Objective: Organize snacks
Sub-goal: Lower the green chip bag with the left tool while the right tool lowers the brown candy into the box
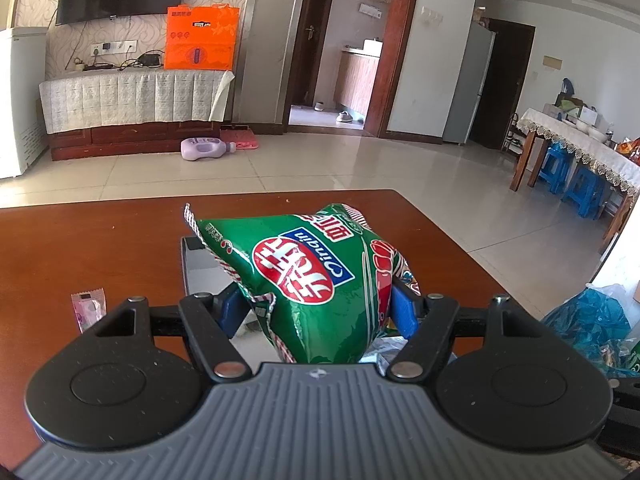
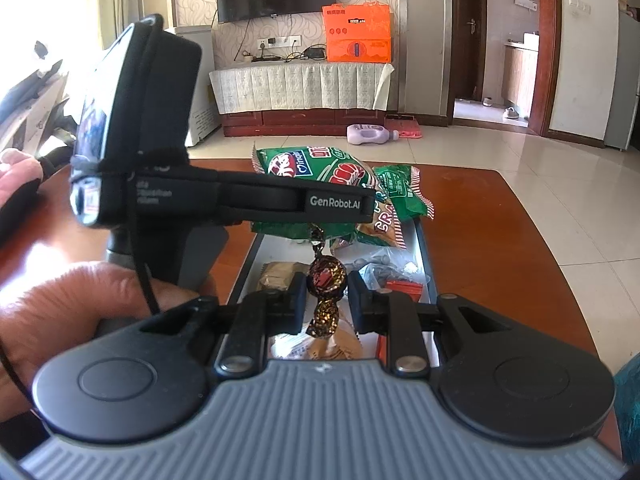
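Observation:
My left gripper (image 1: 316,308) is shut on a puffy green snack bag (image 1: 304,268), its blue pads pressing both sides, above a grey tray (image 1: 185,268) on the brown wooden table (image 1: 100,248). From the right wrist view that left gripper (image 2: 360,202) shows side-on, gripped by a person's hand (image 2: 80,304), with the green bag (image 2: 316,168) over the tray's far end. My right gripper (image 2: 328,300) is shut on a brown foil-wrapped candy (image 2: 326,276), held upright over the tray (image 2: 422,248).
Inside the tray lie another green bag (image 2: 404,192), an orange cracker pack (image 2: 384,230) and several small wrapped snacks. A pink candy (image 1: 88,306) lies on the table left of the tray. A blue plastic bag (image 1: 588,320) sits past the table's right edge.

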Demonstrator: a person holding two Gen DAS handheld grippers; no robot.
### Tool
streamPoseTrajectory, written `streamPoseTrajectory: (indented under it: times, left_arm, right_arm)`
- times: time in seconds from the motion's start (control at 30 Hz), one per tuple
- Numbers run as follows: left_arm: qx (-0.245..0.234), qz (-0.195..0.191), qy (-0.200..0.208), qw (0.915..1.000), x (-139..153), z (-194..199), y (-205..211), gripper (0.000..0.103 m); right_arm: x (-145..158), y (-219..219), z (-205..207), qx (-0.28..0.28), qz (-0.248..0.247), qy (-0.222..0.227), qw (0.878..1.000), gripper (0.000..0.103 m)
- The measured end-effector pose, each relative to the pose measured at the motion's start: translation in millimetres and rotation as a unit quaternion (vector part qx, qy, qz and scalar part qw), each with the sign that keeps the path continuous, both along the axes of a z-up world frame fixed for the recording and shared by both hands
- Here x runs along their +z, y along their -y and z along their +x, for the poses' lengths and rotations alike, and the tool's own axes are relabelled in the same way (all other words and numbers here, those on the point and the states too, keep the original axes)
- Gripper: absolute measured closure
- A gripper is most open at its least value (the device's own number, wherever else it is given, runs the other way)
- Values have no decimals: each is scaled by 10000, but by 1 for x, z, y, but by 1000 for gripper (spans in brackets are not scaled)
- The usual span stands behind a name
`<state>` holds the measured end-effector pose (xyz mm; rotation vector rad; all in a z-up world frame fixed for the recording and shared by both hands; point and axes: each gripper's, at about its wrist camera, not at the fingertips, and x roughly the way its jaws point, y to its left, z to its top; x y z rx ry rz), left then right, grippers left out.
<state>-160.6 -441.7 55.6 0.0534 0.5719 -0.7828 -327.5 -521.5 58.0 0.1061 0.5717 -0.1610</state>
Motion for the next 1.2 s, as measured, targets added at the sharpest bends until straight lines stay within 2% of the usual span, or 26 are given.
streamPoseTrajectory:
  times: [0.47,1.2]
  left_arm:
    - [107,204,-46,9997,-5,15,19,28]
    - [42,526,29,9986,-11,19,17,25]
  right_arm:
    - [-8,2,12,32,47,-200,9998,78]
    - [-15,2,23,18,73,-469,9989,78]
